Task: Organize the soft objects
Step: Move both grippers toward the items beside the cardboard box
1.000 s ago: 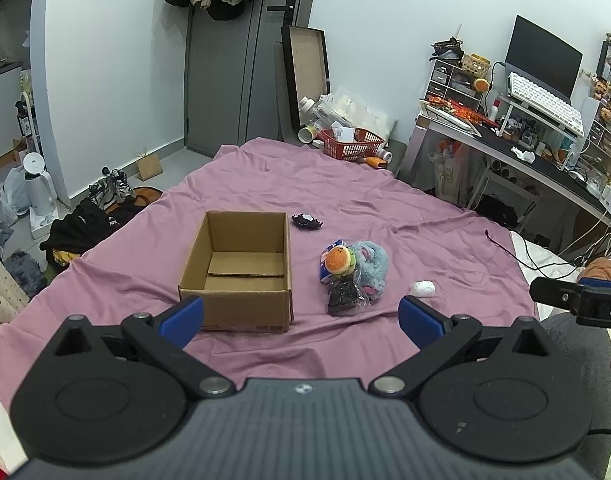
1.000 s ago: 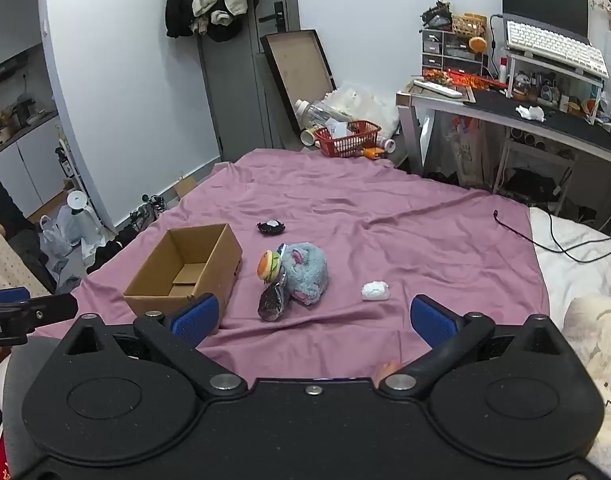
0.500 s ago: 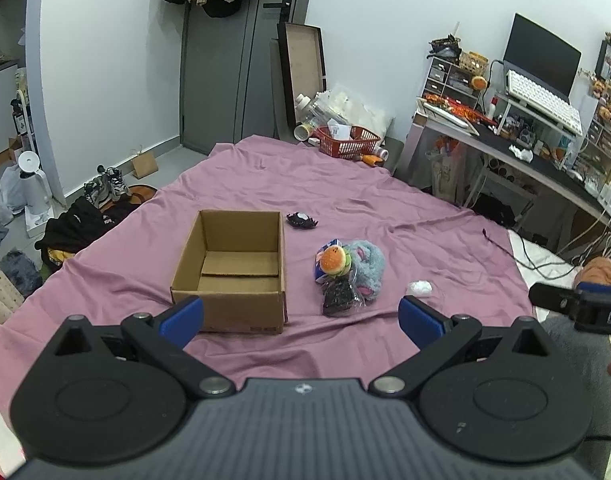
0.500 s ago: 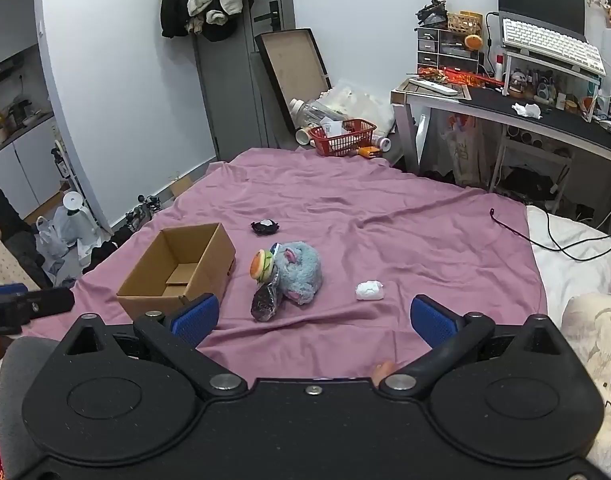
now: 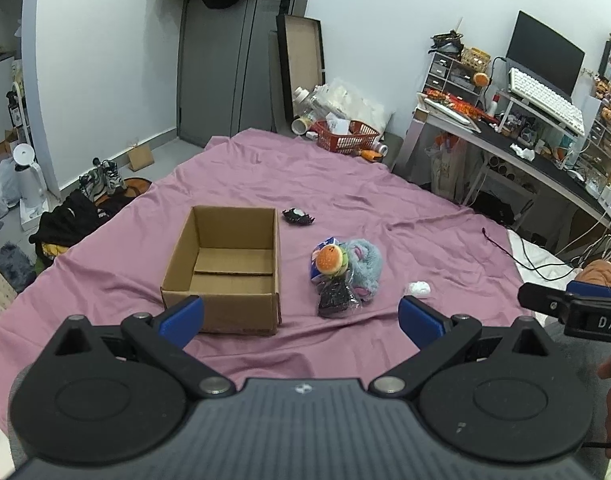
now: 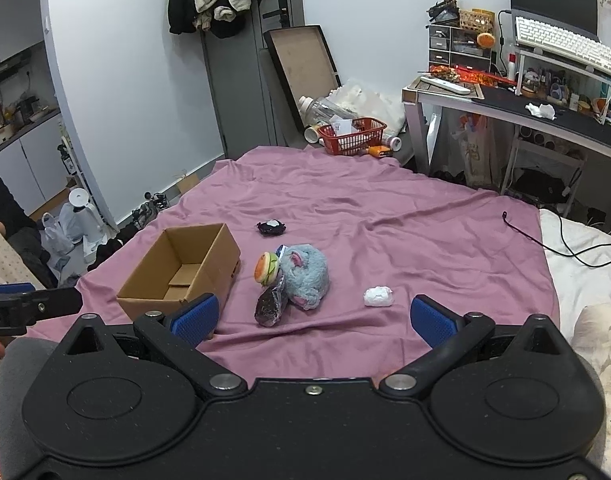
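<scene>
An open, empty cardboard box [image 5: 225, 268] [image 6: 181, 276] sits on the purple bedsheet [image 5: 365, 200] [image 6: 385, 216]. Right of it lies a heap: a blue plush [image 5: 363, 266] [image 6: 307, 274], a burger plush [image 5: 329, 260] [image 6: 266, 268] and a dark wrapped item [image 5: 335, 300] [image 6: 270, 306]. A small white soft lump [image 5: 417, 289] [image 6: 378, 296] lies further right. A small black item [image 5: 298, 216] [image 6: 270, 227] lies beyond the box. My left gripper [image 5: 300, 316] and right gripper [image 6: 313, 318] hang open above the sheet's near edge, holding nothing.
A red basket [image 5: 347, 136] [image 6: 351, 134], bottles and a leaning frame [image 6: 303, 70] stand past the bed's far end. A cluttered desk [image 5: 525, 148] [image 6: 545, 108] lines the right. A black cable [image 6: 565, 246] trails over the sheet's right edge. Clothes and shoes [image 5: 85, 208] cover the floor at left.
Both grippers stay open. The views have shifted slightly, with the box and plush heap drifting a little left in both views.
</scene>
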`<state>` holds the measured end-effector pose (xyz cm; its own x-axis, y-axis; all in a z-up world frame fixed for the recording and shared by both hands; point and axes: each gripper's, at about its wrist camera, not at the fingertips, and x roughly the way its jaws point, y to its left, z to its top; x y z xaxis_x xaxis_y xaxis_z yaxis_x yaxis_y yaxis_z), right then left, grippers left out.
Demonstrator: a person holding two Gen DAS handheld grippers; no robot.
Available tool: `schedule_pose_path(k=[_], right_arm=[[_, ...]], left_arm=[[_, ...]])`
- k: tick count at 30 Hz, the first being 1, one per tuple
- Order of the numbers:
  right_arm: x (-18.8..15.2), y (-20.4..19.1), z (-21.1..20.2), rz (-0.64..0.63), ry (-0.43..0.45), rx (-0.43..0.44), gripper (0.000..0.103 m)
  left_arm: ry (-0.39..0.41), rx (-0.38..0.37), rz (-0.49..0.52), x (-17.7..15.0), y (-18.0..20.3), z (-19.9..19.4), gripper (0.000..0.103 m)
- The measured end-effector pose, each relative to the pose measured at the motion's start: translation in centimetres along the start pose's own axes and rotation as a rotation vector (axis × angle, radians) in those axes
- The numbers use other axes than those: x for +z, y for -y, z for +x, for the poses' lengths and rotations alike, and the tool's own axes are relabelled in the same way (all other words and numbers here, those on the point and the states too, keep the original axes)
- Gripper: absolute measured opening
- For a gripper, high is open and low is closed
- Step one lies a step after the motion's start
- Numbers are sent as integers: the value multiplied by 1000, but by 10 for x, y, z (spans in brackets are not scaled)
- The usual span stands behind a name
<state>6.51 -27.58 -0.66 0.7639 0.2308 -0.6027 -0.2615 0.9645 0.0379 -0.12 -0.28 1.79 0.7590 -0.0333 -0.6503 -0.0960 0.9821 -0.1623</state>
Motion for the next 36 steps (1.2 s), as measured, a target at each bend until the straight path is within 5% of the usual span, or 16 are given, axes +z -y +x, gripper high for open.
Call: schedule_pose_path(k=[12, 25, 36], right_arm=[[10, 20, 40, 60, -41, 23, 101], [17, 55, 105, 173, -212, 45, 82], [9, 75, 170, 226, -339, 15, 67]], left_arm=[[-8, -29, -39, 7, 4, 41, 101], [-88, -50, -63, 22, 24, 113, 76], [-199, -43, -59, 18, 41, 184, 71]])
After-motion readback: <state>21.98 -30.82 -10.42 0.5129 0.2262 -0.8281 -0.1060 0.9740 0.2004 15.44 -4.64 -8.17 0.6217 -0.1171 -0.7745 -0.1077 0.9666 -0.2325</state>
